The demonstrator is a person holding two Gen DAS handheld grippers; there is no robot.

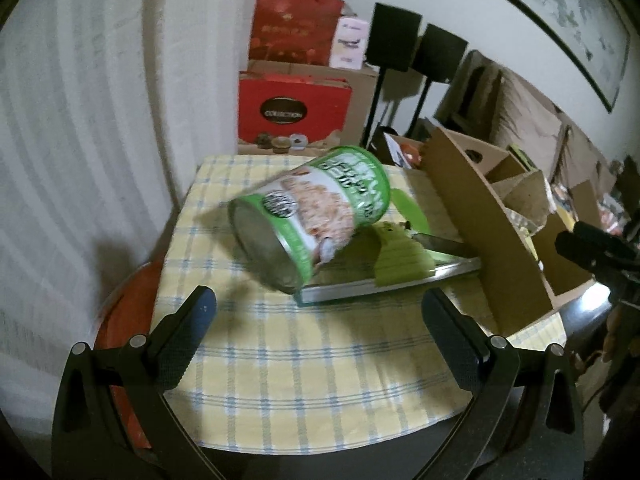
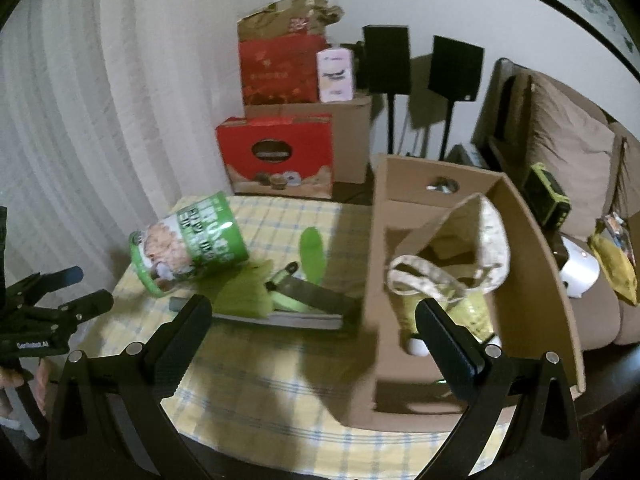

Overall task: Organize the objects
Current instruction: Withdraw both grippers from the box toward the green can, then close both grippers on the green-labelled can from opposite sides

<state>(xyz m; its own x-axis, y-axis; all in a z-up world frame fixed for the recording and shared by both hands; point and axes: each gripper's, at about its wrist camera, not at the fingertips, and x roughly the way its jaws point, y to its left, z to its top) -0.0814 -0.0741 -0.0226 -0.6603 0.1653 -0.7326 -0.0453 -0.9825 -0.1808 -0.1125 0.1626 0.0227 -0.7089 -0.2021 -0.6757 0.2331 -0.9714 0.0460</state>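
Left gripper (image 1: 318, 312) fingers spread, empty; right gripper (image 2: 314, 320) likewise. Green can (image 1: 310, 214) tilts near the worktop's far edge: rigid, smooth, likely heavy; grasp across its cylindrical wall.

A green-and-white can (image 1: 310, 216) with a silver base lies mid-frame on a yellow, blue-checked cloth (image 1: 304, 364); at right, a plain brown cardboard organizer (image 2: 472, 292); black tongs (image 1: 320, 334) below.

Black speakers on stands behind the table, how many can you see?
2. The left speaker stands beside the stacked cardboard boxes; the right speaker is nearer the sofa. Others may be hidden behind the open cardboard organizer.
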